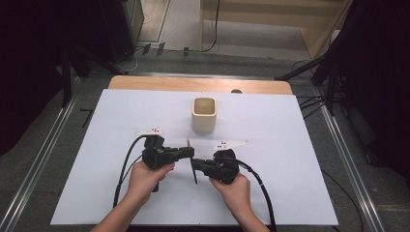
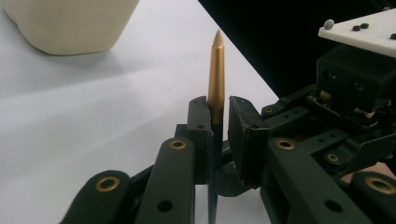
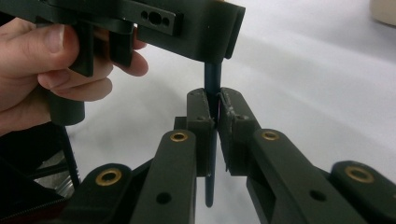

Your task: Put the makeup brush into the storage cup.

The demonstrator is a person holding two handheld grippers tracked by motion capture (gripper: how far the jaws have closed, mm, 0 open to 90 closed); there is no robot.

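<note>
A slim pen (image 1: pixel 188 144) with a dark blue barrel and a copper tip stands nearly upright over the middle of the white sheet (image 1: pixel 290 193). Both grippers meet on it. My left gripper (image 1: pixel 191 152) comes in from the left, and its jaws sit against the pen (image 2: pixel 215 70) just below the copper part, shut on it. My right gripper (image 1: pixel 194 165) comes in from the right and is shut on the pen's dark barrel (image 3: pixel 212 79) lower down. In the left gripper view my left gripper (image 2: pixel 217 109) has the copper tip rising above it. In the right gripper view my right gripper (image 3: pixel 215 105) sits just under the left one.
A cream square cup (image 1: pixel 204 115) stands upright and open beyond the grippers, also seen as the cup (image 2: pixel 70 23) at the upper left. The wooden table edge (image 1: pixel 193 84) lies behind it. Dark stands and cables flank the table. A hand (image 3: pixel 46 70) grips the left gripper's handle.
</note>
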